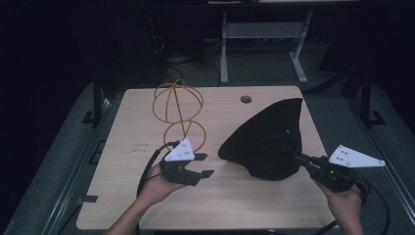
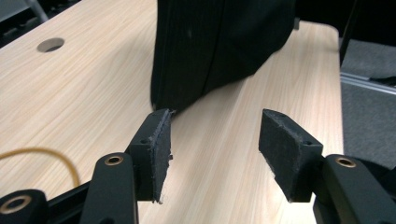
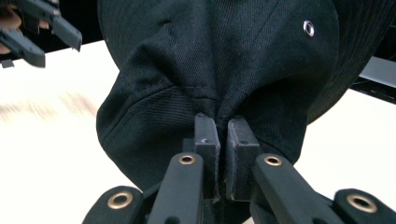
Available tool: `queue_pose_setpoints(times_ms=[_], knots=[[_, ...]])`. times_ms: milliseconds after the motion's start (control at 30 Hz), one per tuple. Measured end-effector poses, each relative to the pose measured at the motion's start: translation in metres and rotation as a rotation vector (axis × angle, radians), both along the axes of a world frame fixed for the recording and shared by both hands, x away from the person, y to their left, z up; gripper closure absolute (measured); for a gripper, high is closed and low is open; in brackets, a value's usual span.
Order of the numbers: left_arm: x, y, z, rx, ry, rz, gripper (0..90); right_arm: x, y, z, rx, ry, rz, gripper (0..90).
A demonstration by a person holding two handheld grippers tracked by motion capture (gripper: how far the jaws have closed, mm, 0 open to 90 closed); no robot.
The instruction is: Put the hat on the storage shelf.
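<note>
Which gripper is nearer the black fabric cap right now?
Right. The right gripper is shut on the black fabric cap, pinching its cloth. The left gripper sits open beside the cap's left edge, not touching it.

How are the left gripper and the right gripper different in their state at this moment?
The left gripper has its jaws open and empty, while the right gripper is shut on the black fabric hat. The left gripper is apart from the hat; the right one pinches its edge. Both have black jaws.

I see the black cap [image 1: 266, 142] on the table's right half, crumpled and tipped up, a metal eyelet showing, its fabric edge pinched between my right gripper's [image 1: 299, 159] jaws.
</note>
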State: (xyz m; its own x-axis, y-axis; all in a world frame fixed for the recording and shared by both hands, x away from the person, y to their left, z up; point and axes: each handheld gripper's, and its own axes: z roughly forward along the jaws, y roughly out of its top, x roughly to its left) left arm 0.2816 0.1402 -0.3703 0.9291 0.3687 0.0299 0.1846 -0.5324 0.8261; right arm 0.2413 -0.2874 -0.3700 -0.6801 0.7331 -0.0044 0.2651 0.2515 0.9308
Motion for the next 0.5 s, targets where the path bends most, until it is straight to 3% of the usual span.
queue_pose_setpoints(times_ms=[267, 500], knots=[[-0.005, 0.019, -0.017, -0.011, 0.012, 0.035, 41.5, 0.005, 0.005, 0.016, -0.01, -0.012, 0.01, 84.9], [-0.01, 0.026, -0.032, 0.01, -0.002, 0.053, 37.7, 0.01, 0.009, 0.034, -0.038, -0.027, 0.017, 85.1]])
